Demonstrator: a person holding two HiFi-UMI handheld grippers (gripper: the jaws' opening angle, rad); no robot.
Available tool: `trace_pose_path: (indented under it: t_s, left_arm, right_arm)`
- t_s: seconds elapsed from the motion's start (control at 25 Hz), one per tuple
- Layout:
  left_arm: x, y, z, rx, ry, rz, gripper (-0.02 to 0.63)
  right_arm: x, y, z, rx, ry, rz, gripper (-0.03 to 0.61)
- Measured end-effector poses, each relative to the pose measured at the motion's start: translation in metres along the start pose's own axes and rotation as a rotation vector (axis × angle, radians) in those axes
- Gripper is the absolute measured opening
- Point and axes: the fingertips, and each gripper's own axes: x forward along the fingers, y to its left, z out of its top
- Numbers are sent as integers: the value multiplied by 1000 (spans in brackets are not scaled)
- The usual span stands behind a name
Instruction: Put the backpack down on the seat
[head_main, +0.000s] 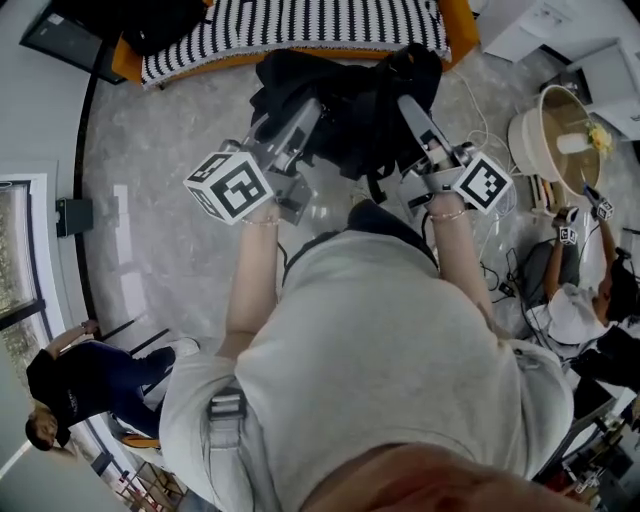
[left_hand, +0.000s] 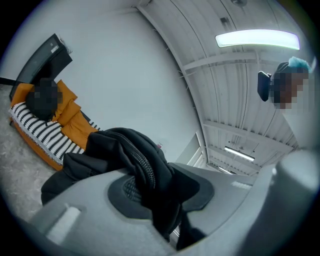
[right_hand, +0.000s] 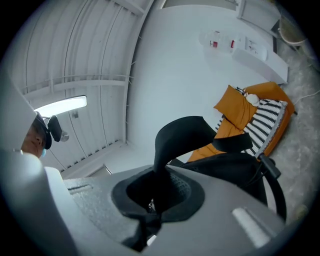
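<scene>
grey stone floor (head_main: 150, 170) fills most of the head view. it is bare at the left, while cables (head_main: 495, 275) and a seated person (head_main: 580, 290) crowd the right edge. the seat (head_main: 300, 25), a striped cushion on an orange frame, runs across the top of the frame, long axis left to right. the black backpack (head_main: 350, 110) hangs off the floor just below the seat's front edge, top centre, slung between both tongs and not yet on the cushion. the left tongs (head_main: 303, 118) pinch a zipped fold (left_hand: 145, 160) of its cloth. the right tongs (head_main: 412, 108) are pressed nearly together on a thin strap (right_hand: 175, 135). the seat lies straight ahead of both, up-frame, about equally near each hand. the move looks like a short carry forward and down, and the cushion's striped middle looks free.
</scene>
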Motion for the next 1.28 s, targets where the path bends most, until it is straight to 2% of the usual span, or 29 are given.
trace_pose_path:
  t_s: [0.2, 0.44, 0.96, 1.28]
  left_arm:
    - [-9, 3, -6, -36, -30, 39, 106]
    - [-7, 8, -9, -76, 11, 25, 106]
    - [-7, 8, -10, -60, -16, 22, 106]
    - [-2, 9, -8, -65, -2, -3, 106]
  right_arm:
    - [5, 4, -5, -23, 67, -5, 12]
    - [6, 2, -1, -37, 33, -40, 12]
    - [6, 7, -8, -54, 58, -11, 12]
    - [-1, 6, -3, -65, 26, -25, 12]
